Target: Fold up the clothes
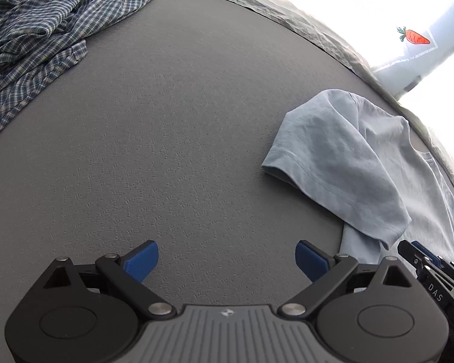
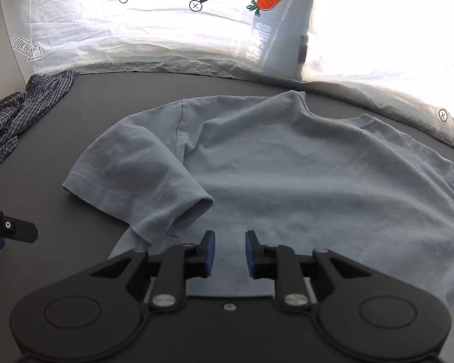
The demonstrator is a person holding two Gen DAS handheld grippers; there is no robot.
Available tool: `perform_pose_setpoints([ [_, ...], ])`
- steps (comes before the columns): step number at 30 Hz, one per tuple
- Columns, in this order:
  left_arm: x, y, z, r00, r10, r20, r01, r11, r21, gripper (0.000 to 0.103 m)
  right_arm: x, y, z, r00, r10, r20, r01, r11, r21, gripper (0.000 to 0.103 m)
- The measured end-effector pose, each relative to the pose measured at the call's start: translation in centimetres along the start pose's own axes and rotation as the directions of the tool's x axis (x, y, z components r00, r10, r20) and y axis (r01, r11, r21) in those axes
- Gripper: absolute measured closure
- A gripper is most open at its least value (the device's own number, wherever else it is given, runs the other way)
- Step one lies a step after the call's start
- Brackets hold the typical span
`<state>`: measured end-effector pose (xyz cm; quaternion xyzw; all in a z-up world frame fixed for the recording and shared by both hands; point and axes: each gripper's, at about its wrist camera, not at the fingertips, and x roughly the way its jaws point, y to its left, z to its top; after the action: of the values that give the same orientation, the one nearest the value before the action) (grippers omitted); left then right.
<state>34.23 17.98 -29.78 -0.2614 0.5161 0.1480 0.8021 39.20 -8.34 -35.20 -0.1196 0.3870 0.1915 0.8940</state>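
A light blue T-shirt (image 2: 287, 166) lies spread on the grey table (image 1: 166, 121), collar toward the far edge. Its left sleeve (image 2: 142, 175) is turned in over the body. My right gripper (image 2: 230, 251) hovers over the shirt's lower left part, jaws a little apart with nothing pressed between the blue pads. My left gripper (image 1: 227, 257) stands wide open over bare table, left of the T-shirt (image 1: 348, 157), holding nothing. In the left wrist view the right gripper (image 1: 420, 257) shows at the right edge. Part of the left gripper (image 2: 9, 230) shows at the left edge of the right wrist view.
A crumpled blue plaid shirt (image 1: 45, 30) lies in a heap at the far left of the table, also seen as the plaid shirt (image 2: 9, 121) from the right. A bright white sheet (image 2: 166, 30) with a carrot print (image 2: 268, 1) hangs behind the table's far edge.
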Motion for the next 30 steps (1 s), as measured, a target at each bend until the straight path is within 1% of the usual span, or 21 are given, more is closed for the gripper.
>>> perform_pose_setpoints([
  [2, 0.0, 0.1, 0.0, 1.000, 0.003, -0.001, -0.003, 1.000, -0.001, 0.006, 0.3, 1.2, 0.4, 1.000, -0.004, 0.023, 0.007, 0.994, -0.105, 0.078],
  [5, 0.2, 0.5, -0.1, 1.000, 0.014, -0.005, -0.014, 1.000, -0.011, 0.006, 0.6, 2.0, 0.7, 0.999, -0.005, 0.051, 0.015, 0.978, -0.208, 0.073],
  [7, 0.3, 0.8, -0.1, 1.000, 0.020, -0.010, -0.020, 1.000, -0.023, 0.006, 0.5, 2.0, 0.9, 0.998, 0.007, 0.064, 0.007, 0.975, -0.224, 0.073],
  [12, 0.4, 1.1, -0.1, 0.999, 0.034, -0.017, -0.035, 0.999, -0.031, 0.006, 0.7, 1.5, 1.9, 0.996, 0.041, 0.077, -0.026, 0.981, -0.193, 0.071],
  [18, 0.7, 0.7, 0.0, 0.999, 0.044, -0.027, -0.045, 0.999, -0.029, 0.006, 1.6, 0.7, 3.4, 0.995, 0.070, 0.073, -0.063, 0.994, -0.087, 0.068],
  [21, 0.8, 0.5, -0.1, 0.998, 0.052, -0.029, -0.052, 0.998, -0.018, 0.006, 2.2, -0.1, 4.1, 0.994, 0.091, 0.064, -0.093, 0.995, 0.020, 0.068],
  [23, 0.7, 0.4, -0.1, 0.998, 0.055, -0.030, -0.055, 0.998, -0.014, 0.006, 2.8, -1.2, 4.5, 0.993, 0.104, 0.054, -0.111, 0.984, 0.137, 0.068],
  [25, 0.7, 0.4, -0.1, 0.998, 0.053, -0.031, -0.054, 0.998, -0.016, 0.006, 3.6, -2.4, 4.5, 0.993, 0.115, 0.035, -0.120, 0.959, 0.258, 0.067],
  [26, 0.6, 0.5, -0.1, 0.998, 0.054, -0.031, -0.055, 0.998, -0.018, 0.006, 3.9, -2.9, 4.4, 0.993, 0.112, 0.025, -0.114, 0.948, 0.297, 0.067],
  [29, 0.6, 0.6, 0.2, 0.998, 0.063, -0.030, -0.063, 0.998, -0.025, 0.006, 4.0, -3.7, 3.6, 0.998, 0.059, 0.006, -0.058, 0.945, 0.322, 0.067],
  [30, 0.6, 0.6, 0.3, 0.997, 0.065, -0.030, -0.066, 0.997, -0.027, 0.006, 4.0, -4.3, 3.2, 0.998, 0.062, 0.002, -0.059, 0.932, 0.358, 0.067],
])
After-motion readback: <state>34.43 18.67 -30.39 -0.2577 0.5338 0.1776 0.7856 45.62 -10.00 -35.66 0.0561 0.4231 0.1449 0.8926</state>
